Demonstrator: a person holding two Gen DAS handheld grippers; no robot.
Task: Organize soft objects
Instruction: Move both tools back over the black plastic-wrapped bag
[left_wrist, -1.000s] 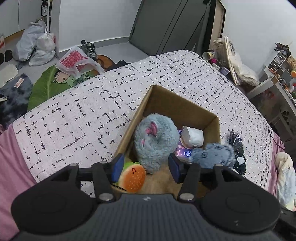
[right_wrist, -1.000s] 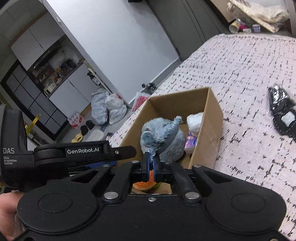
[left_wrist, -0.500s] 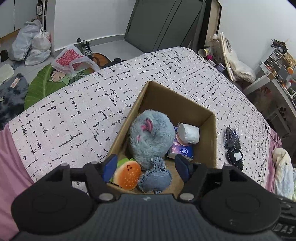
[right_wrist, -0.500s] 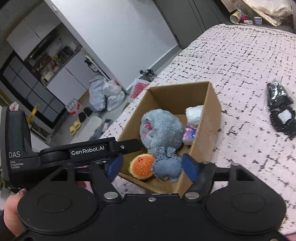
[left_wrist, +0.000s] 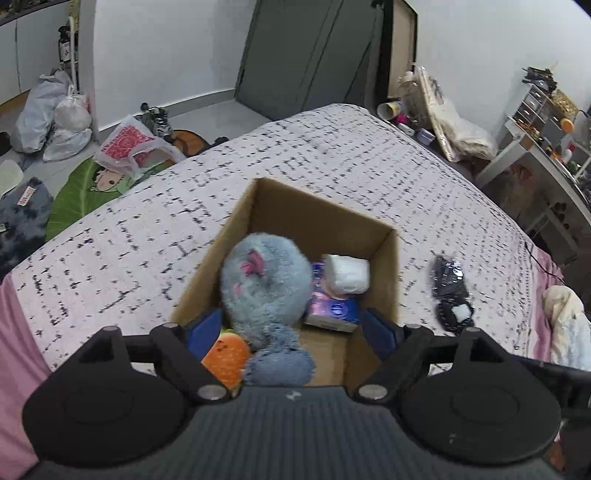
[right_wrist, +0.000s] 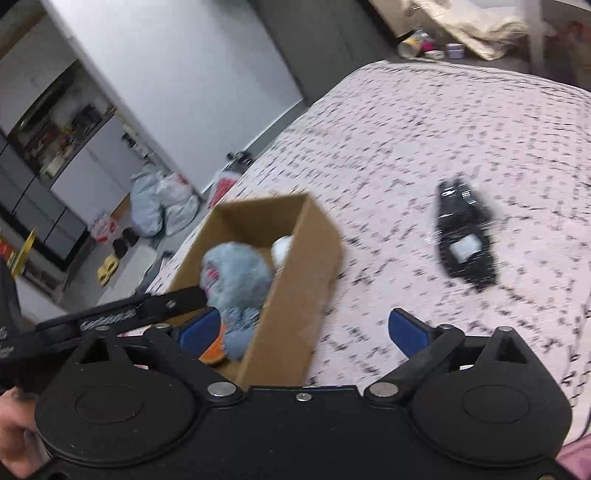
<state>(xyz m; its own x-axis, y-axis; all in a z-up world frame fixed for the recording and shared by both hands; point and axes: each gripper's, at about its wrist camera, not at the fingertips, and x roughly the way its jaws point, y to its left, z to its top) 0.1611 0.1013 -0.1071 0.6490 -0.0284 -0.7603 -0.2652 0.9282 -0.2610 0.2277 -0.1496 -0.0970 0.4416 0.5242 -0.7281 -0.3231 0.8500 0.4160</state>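
Observation:
A cardboard box (left_wrist: 325, 218) (right_wrist: 295, 295) sits on the patterned bed. Inside lie a fluffy grey-blue plush (left_wrist: 266, 280) (right_wrist: 232, 273), an orange burger plush (left_wrist: 225, 356), a small blue denim toy (left_wrist: 280, 363) (right_wrist: 240, 332), a white soft roll (left_wrist: 349, 273) and a purple tissue pack (left_wrist: 332, 310). A black wrapped packet (left_wrist: 448, 291) (right_wrist: 465, 240) lies on the bed right of the box. My left gripper (left_wrist: 291, 328) is open and empty above the box's near end. My right gripper (right_wrist: 304, 328) is open and empty over the box's near right corner.
The bed cover (left_wrist: 184, 206) spreads all around the box. Bags (left_wrist: 55, 114) and a green mat (left_wrist: 88, 192) lie on the floor to the left. A cluttered desk (left_wrist: 543, 147) stands at the right. A pale cloth (left_wrist: 569, 325) lies at the bed's right edge.
My right gripper opened and dropped the denim toy into the box, then swung right toward the black packet. My left gripper opened wider and stayed over the box.

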